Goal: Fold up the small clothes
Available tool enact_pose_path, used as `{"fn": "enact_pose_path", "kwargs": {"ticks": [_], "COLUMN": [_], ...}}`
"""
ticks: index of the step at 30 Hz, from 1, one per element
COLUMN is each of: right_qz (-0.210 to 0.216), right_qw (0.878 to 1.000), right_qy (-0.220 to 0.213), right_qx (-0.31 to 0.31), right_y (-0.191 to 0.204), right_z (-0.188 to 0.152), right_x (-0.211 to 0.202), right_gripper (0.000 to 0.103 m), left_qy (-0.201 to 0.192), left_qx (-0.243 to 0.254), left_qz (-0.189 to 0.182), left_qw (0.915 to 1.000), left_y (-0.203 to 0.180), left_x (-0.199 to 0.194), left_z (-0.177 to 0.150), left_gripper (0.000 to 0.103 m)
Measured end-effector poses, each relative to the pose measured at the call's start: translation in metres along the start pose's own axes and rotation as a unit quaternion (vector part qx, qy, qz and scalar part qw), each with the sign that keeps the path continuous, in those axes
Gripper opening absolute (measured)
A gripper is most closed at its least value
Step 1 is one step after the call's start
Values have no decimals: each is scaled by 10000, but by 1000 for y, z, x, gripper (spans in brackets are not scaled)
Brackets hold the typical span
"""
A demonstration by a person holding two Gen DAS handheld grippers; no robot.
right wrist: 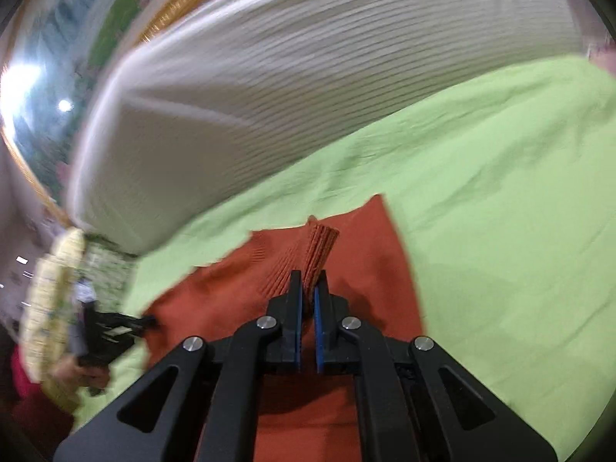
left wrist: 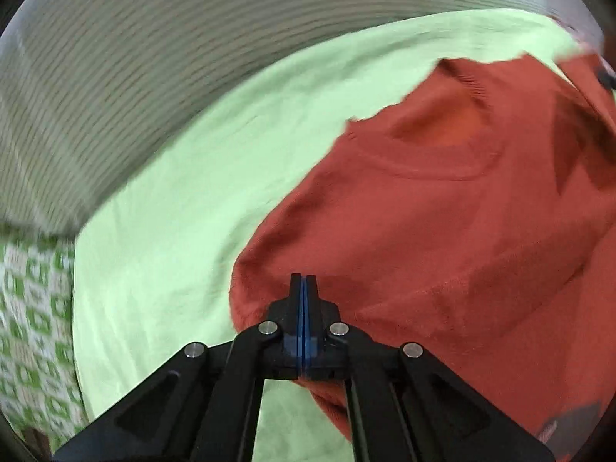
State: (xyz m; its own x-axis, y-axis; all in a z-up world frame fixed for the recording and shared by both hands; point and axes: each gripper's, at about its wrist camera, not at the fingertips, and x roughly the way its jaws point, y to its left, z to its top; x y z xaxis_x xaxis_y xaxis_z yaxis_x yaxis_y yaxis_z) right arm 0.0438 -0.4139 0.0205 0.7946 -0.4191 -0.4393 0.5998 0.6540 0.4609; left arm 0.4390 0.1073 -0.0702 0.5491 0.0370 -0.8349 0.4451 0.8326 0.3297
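Observation:
A rust-red knit garment (left wrist: pixel 442 211) lies on a light green sheet (left wrist: pixel 173 211), its round neckline facing up in the left wrist view. My left gripper (left wrist: pixel 304 283) sits at the garment's near-left edge with its blue pads pressed flat together. The cloth bunches under the tips, and no fabric shows between the pads. In the right wrist view the red garment (right wrist: pixel 362 261) lies ahead of my right gripper (right wrist: pixel 308 285), which is shut on a ribbed fold (right wrist: pixel 321 248) standing up between its pads. The left gripper (right wrist: pixel 152 321) touches the garment's pulled-out left corner.
A white ribbed cushion (right wrist: pixel 308 77) borders the green sheet (right wrist: pixel 500 192) at the back. A green-and-white patterned cloth (left wrist: pixel 30 327) hangs at the left. A gold-framed painting (right wrist: pixel 115 19) is behind. A person's hand (right wrist: pixel 77 371) in a pale patterned sleeve holds the left gripper.

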Motion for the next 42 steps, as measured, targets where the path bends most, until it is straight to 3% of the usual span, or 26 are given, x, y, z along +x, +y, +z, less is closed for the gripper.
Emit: {"fn": "enact_pose_path", "kwargs": {"ticks": [3, 5, 7, 8, 9, 10, 11, 13, 14, 16, 21, 24, 27, 30, 31, 32, 34, 35, 36, 37, 39, 42], "right_qz": [-317, -713, -973, -1034, -1081, -1061, -986, -679, -512, -184, -317, -382, -369, -675, -915, -1187, -1351, -1406, -1504, -1556, -1692, -1344], "right_qw": [9975, 9939, 9931, 9935, 9935, 9937, 9940, 9942, 9945, 9954, 9965, 9961, 9920, 9809, 9763, 9729, 9742, 9748, 9735, 9714, 9678, 9811], "right_qy": [470, 814, 653, 443, 216, 9, -207, -416, -375, -180, -41, 61, 250, 296, 203, 119, 204, 286, 410, 511, 525, 132], "right_qx": [423, 200, -70, -155, -278, -355, -437, -727, -839, -920, -770, -794, -1180, -1798, -1950, -1983, -1796, -1706, -1672, -1721, -1789, -1385], "right_y": [-19, -21, -14, -9, -1, 4, 10, 26, 34, 46, 43, 35, 36, 42, 42, 39, 27, 22, 18, 16, 15, 13], "right_z": [-10, -18, -26, -28, -30, -32, -32, -32, -32, -30, -25, -24, -25, -29, -29, -27, -21, -19, -19, -21, -19, -2], "right_x": [23, 31, 18, 9, -4, -15, -23, -34, -33, -23, -6, 2, 13, 23, 27, 31, 42, 48, 57, 63, 67, 45], "right_gripper": [9, 14, 29, 38, 58, 66, 66, 66, 66, 66, 66, 66, 66, 66, 66, 66, 66, 65, 58, 33, 12, 7], "left_qy": [127, 48, -58, -71, -73, -101, -154, -157, -75, 113, 419, 531, 490, 394, 378, 343, 216, 146, 89, 7, -150, -339], "left_qx": [-305, -581, -871, -1140, -1424, -1583, -1848, -2230, -2546, -2820, -3387, -3382, -3206, -3126, -3086, -3008, -2836, -2674, -2550, -2424, -2484, -2862], "left_qz": [246, 98, -129, -282, -418, -469, -508, -692, -865, -883, -840, -897, -801, -879, -881, -916, -1031, -913, -803, -660, -635, -715], "left_qw": [9992, 9982, 9961, 9931, 9889, 9862, 9813, 9722, 9631, 9553, 9362, 9353, 9426, 9450, 9463, 9486, 9531, 9591, 9636, 9679, 9665, 9549], "left_y": [7, 18, 26, 31, 33, 30, 30, 25, 24, 17, 36, 40, 36, 34, 33, 31, 23, 17, 13, 8, 12, 32], "left_x": [6, -6, -25, -37, -49, -56, -67, -79, -79, -74, -24, 0, 5, 3, 5, 5, 5, 2, 1, -3, -11, -15], "left_z": [-4, -8, -17, -25, -36, -42, -56, -77, -89, -98, -89, -76, -64, -58, -56, -55, -51, -48, -43, -42, -42, -47], "left_gripper": [0, 5, 8, 23, 36, 64, 77, 75, 75, 75, 75, 73, 72, 60, 54, 41, 18, 12, 10, 8, 8, 7]}}
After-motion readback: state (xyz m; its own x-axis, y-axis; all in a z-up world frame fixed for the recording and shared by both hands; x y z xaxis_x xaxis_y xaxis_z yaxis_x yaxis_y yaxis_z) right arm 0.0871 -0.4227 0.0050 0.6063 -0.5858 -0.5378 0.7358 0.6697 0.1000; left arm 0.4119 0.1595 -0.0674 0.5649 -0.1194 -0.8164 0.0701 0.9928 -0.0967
